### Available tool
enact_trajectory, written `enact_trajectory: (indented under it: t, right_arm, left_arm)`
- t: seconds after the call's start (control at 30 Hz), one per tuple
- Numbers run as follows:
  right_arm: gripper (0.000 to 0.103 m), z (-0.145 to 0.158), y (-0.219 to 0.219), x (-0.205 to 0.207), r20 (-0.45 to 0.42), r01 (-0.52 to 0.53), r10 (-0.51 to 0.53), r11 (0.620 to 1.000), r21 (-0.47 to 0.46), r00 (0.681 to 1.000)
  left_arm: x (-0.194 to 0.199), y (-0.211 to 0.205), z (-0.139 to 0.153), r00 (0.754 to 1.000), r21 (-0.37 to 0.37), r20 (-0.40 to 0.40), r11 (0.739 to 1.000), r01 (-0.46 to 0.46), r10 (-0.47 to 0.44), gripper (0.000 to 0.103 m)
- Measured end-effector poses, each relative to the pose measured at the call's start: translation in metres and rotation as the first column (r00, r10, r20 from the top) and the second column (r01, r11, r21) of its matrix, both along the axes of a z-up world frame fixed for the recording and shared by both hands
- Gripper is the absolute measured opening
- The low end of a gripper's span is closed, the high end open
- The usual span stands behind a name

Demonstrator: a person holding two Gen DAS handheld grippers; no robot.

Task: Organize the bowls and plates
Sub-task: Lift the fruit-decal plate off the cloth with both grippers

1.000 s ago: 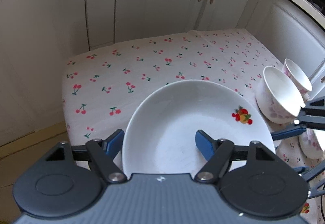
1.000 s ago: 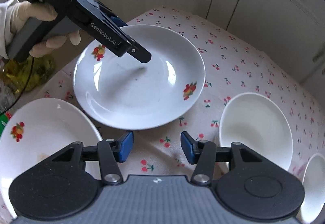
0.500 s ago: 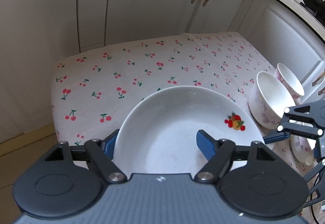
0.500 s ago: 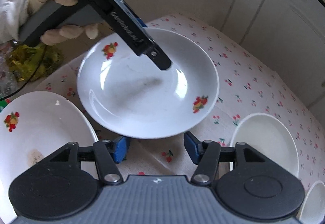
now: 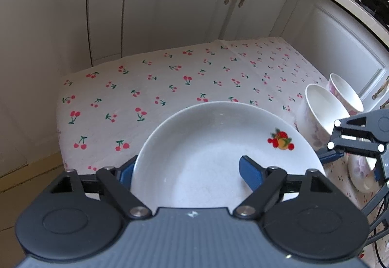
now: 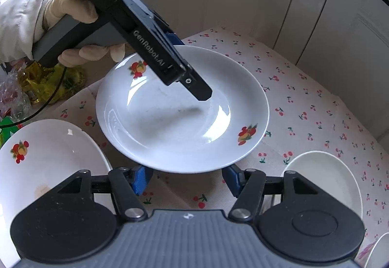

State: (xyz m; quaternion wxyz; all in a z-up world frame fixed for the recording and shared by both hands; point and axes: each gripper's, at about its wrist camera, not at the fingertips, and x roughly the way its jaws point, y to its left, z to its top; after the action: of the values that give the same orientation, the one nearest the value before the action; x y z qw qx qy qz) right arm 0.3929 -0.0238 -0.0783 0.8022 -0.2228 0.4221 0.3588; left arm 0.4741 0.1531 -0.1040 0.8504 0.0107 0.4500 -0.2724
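Resting on the cherry-print surface (image 6: pixel 316 102) at centre, the plate (image 6: pixel 182 110) has the left claw (image 5: pixel 187 170) straddling its rim at ten o'clock, jaws opening, pads apparently clear. The right claw (image 6: pixel 186 180) hovers at the six o'clock rim, opening, nothing between. Risk: a dragging pad could skid the plate into the second plate (image 6: pixel 48 165) or bowl (image 6: pixel 323 175).

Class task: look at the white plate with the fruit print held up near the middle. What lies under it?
Under the plate lies the cherry-print tablecloth, which shows all round its rim. The patch directly beneath is covered, so whether anything rests there cannot be seen.
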Motion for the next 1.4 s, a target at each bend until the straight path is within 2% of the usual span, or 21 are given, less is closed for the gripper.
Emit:
enact_trajectory:
  t: [0.17,0.6,1.13,1.4]
  right_arm:
    - [0.067,-0.002,0.001,-0.002,0.015,0.002,-0.002,1.000,-0.009,1.000]
    - [0.067,0.008,-0.003,-0.003,0.036,0.008,-0.009,1.000,0.012,0.999]
    - [0.067,0.040,-0.009,-0.021,0.086,0.009,-0.012,0.999,0.040,0.996]
    - [0.067,0.054,-0.017,-0.040,0.113,-0.002,-0.004,0.999,0.051,0.994]
  left_arm:
    - [-0.001,0.002,0.002,1.000,-0.009,-0.005,1.000,0.001,-0.001,0.083]
    - [-0.003,0.004,0.016,1.000,0.013,0.011,1.000,-0.005,0.005,0.072]
    - [-0.026,0.002,0.056,0.997,0.016,0.069,1.000,-0.019,0.018,0.072]
    - [-0.053,-0.004,0.078,0.995,0.026,0.101,0.999,-0.023,0.020,0.072]
